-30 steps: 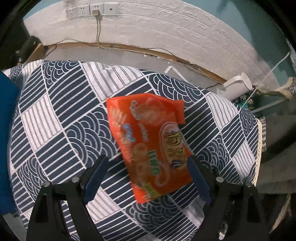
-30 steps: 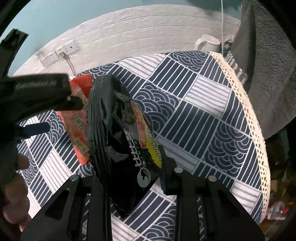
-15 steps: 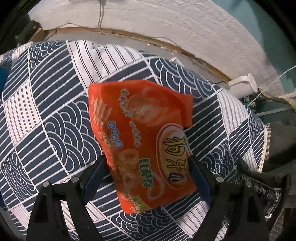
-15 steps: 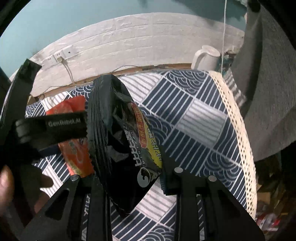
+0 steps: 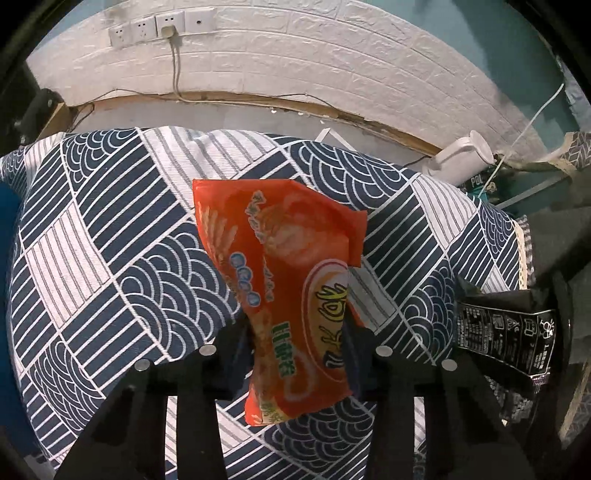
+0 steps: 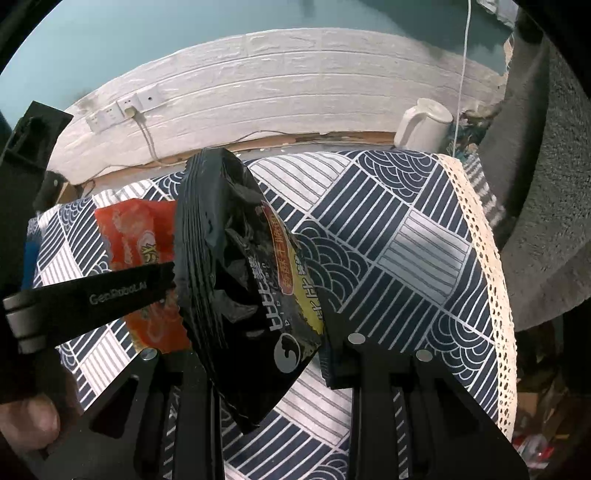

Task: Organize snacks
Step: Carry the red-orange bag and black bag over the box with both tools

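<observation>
An orange snack packet (image 5: 291, 295) is pinched between the fingers of my left gripper (image 5: 295, 350), held over the patterned blue-and-white tablecloth (image 5: 110, 236). It also shows in the right wrist view (image 6: 140, 240). My right gripper (image 6: 258, 354) is shut on a black snack bag (image 6: 243, 273), held upright above the cloth. The black bag also shows at the right edge of the left wrist view (image 5: 509, 332). The left gripper's body (image 6: 92, 295) reaches in beside the black bag.
A white kettle (image 6: 424, 125) stands past the table's far right corner. A white brick wall with sockets (image 5: 159, 26) and a cable runs behind. A grey fabric surface (image 6: 546, 184) rises at right. A blue object (image 5: 7, 295) sits at the table's left edge. The lace-trimmed cloth edge (image 6: 487, 266) runs along the right.
My left gripper has shut on the orange packet, which was lying between open fingers before, and the packet now hangs lifted. The right gripper still holds the black bag, raised a little.
</observation>
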{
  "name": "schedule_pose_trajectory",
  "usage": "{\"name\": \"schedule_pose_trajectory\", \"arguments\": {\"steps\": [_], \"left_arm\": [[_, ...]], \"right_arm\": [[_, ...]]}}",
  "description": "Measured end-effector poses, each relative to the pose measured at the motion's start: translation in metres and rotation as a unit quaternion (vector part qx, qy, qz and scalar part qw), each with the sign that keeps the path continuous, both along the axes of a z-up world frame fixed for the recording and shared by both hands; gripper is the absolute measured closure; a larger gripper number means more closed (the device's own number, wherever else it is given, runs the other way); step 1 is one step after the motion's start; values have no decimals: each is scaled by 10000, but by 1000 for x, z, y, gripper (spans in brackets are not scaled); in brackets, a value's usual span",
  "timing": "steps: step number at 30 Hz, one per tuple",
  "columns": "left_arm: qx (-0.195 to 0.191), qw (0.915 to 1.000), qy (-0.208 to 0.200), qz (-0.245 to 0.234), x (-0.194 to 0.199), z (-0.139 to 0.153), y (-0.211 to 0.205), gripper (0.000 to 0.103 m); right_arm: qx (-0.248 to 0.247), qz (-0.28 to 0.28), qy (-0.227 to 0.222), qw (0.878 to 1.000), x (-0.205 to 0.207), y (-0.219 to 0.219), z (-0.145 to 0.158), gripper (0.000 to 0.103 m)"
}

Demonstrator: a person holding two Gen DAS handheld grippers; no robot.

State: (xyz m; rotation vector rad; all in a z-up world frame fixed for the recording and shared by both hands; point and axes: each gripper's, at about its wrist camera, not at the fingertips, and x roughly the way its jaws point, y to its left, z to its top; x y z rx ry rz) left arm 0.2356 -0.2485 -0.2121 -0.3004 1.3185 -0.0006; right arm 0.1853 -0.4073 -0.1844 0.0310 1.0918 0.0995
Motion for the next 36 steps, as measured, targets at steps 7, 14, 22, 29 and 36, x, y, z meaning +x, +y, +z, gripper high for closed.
{"name": "schedule_pose_trajectory", "arguments": {"steps": [7, 14, 22, 29, 36], "left_arm": [[85, 9992, -140, -352, -19, 13, 9, 69], [167, 9982, -261, -520, -46, 35, 23, 69], [432, 9953, -585, -646, -86, 66, 54, 69], [512, 9937, -781, -619, -117, 94, 89, 69], [533, 9926, -962, -524, -136, 121, 124, 69]], "right_arm": [[85, -7, 25, 10000, -10, 4, 4, 76], [149, 76, -14, 9999, -27, 19, 13, 76], [159, 281, -117, 9994, -52, 47, 32, 76], [207, 527, -242, 9981, -74, 79, 57, 76], [229, 815, -449, 9954, -88, 111, 90, 76]]}}
